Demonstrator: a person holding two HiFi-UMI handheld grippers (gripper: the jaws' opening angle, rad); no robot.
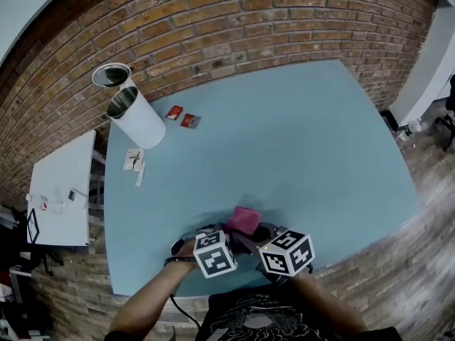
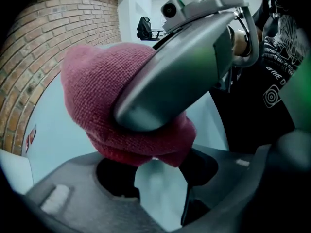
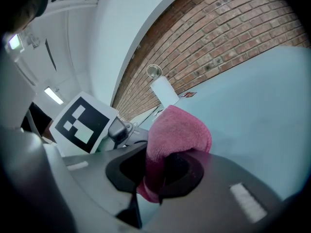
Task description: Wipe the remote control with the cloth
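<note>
Head view: a blue table (image 1: 298,141) stands against a brick wall (image 1: 213,20). A white cylinder (image 1: 138,116) and two small red packets (image 1: 181,116) lie at its far left corner, well apart from the work.
Cloth (image 1: 244,219): pink and bunched, at the table's near edge close to the person, just beyond the two marker cubes.
Right gripper (image 3: 156,176): its jaws are closed on a fold of the cloth. The rest of the cloth bulges out above and ahead of them.
Left gripper (image 2: 158,183): its jaws stand wide apart, with only bare table showing in the gap. They grip nothing.
Cloth against left gripper: in the left gripper view the bunched cloth hangs just ahead of the parted jaws, with one grey finger of the right gripper lying across it. I cannot tell whether the cloth touches the left jaws.
Remote control: cannot be made out in any view.
Side table (image 1: 60,190): white, left of the blue table, with a few small items on it.
</note>
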